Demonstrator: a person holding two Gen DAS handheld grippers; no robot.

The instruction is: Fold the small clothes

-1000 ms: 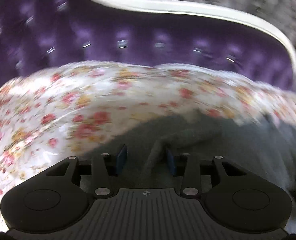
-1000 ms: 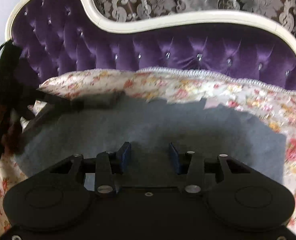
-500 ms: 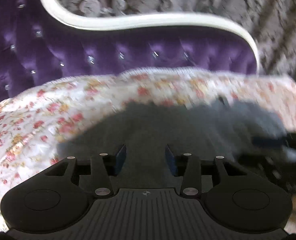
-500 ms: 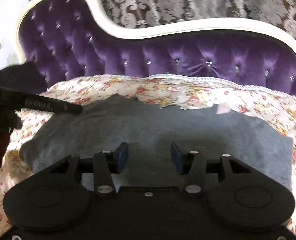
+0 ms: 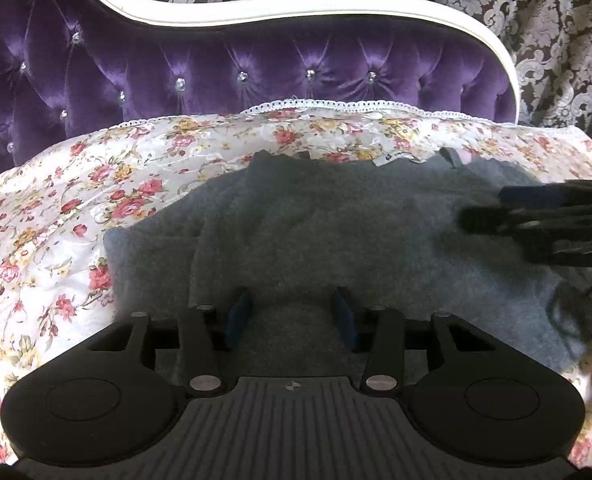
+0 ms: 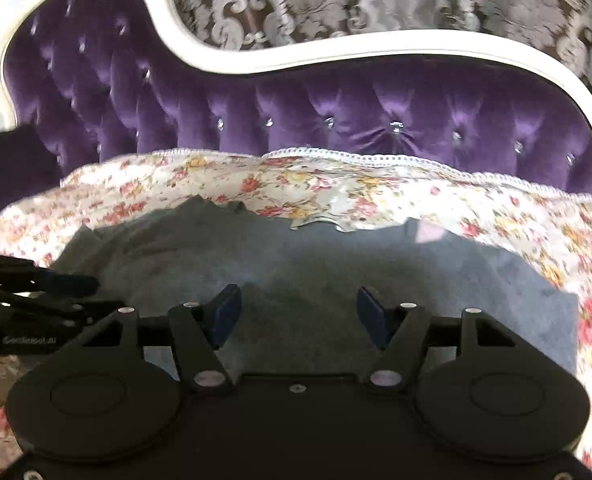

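Both claws open over grey garment on flowered cover; nothing gripped.

Left claw (image 5: 291, 314): blue pads partly apart, grey garment (image 5: 336, 232) lying flat below and ahead of them, no cloth pinched between. Right claw (image 6: 298, 314): jaws opening, gap wider than the left's, garment spread under and beyond it, pads not pressing on it. Garment rests on flowered cover (image 5: 55, 208), purple tufted headboard (image 5: 255, 68) behind. Each claw shows at the other view's edge, over the garment's side.

One grey garment (image 5: 336, 232) on one floral sheet (image 5: 55, 208); one purple tufted sofa back (image 5: 215, 72) behind sheet; two grippers: left gripper (image 5: 291, 312), right gripper (image 6: 298, 312).
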